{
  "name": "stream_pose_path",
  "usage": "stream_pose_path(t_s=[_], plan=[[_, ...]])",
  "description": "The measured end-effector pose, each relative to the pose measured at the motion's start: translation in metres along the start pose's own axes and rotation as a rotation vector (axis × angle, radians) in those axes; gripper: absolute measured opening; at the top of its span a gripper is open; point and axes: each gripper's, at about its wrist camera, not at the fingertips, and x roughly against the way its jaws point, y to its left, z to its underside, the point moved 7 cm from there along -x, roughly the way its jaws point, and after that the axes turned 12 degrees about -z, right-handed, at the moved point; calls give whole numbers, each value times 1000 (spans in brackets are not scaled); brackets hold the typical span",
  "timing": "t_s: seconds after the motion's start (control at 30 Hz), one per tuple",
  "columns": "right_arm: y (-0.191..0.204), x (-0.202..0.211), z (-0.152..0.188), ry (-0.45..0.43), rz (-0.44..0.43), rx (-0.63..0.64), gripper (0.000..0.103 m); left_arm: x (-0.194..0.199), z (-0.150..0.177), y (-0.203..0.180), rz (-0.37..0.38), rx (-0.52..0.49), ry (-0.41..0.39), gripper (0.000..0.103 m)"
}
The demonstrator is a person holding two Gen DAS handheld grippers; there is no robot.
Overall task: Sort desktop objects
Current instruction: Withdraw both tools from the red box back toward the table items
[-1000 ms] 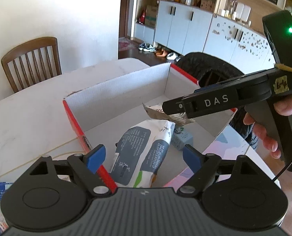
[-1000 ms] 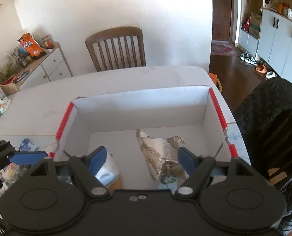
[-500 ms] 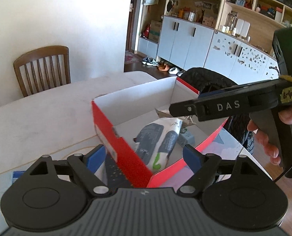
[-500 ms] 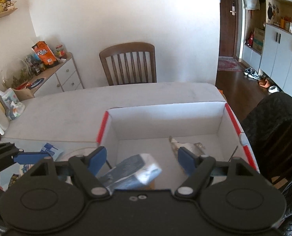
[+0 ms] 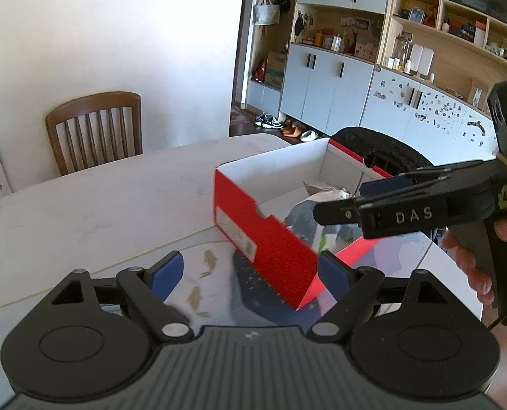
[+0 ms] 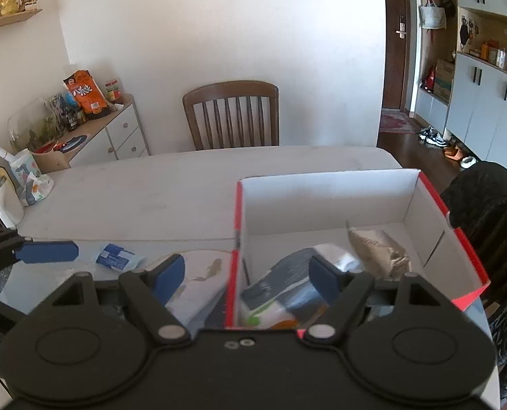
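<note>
A red cardboard box with a white inside [image 5: 263, 235] [image 6: 325, 205] sits on the white table. In it lie a grey-and-white wipes pack [image 6: 287, 280] [image 5: 301, 218] and a crumpled silver wrapper [image 6: 376, 249] [image 5: 325, 191]. My left gripper [image 5: 250, 273] is open and empty, just in front of the box's near corner. My right gripper [image 6: 246, 273] is open and empty, over the box's left wall; in the left wrist view it [image 5: 356, 198] reaches over the box from the right. A small blue-and-white packet [image 6: 117, 256] lies on the table left of the box.
A dark patterned item [image 5: 263, 294] lies on the table under the box's near corner. A wooden chair [image 6: 233, 116] stands at the far table edge. A black chair back [image 6: 485, 205] is right of the box. A tissue pack and a white device [image 6: 0, 201] stand at the table's left end.
Both grippers have pulled back and to the left, away from the box; the box now sits further right in both views. The wipes pack and wrapper stay inside.
</note>
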Motion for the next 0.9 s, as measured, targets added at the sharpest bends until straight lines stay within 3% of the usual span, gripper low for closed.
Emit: stream_pose_path(t_s=[0.57, 0.9], plan=[[66, -18, 33, 24, 9, -31, 80, 30, 45, 66, -29, 35, -25, 86], [104, -42, 46, 84, -21, -5, 80, 40, 78, 106, -61, 52, -17, 86]])
